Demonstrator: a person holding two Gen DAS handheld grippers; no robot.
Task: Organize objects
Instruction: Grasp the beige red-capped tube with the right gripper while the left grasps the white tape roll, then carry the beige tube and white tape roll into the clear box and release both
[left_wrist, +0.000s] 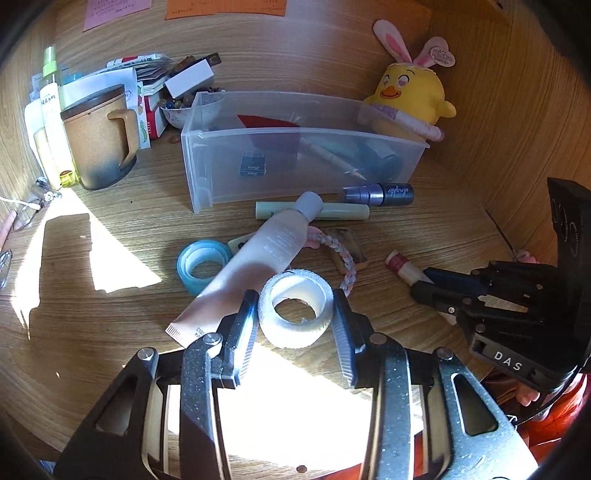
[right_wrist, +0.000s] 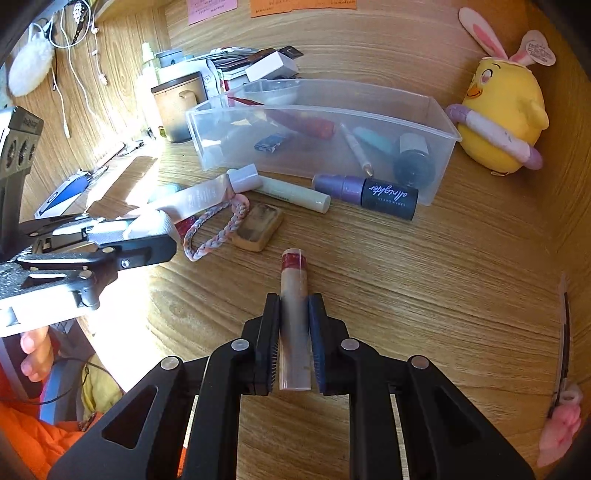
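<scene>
A: Best way to finish this step?
B: Carry both pieces over the clear plastic bin at twelve o'clock and lower them before letting go. The left gripper pitched steeply down, its fingers closed partway against the white tape roll on the desk.
A: And the right gripper?
B: Tilted likewise, fingers nearly shut, clamping the lip balm tube.

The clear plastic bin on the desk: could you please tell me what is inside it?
Inside the clear bin lie a red pouch, a small blue box, a pen, a teal item and a dark bottle. Anything beneath them is hidden.
</scene>
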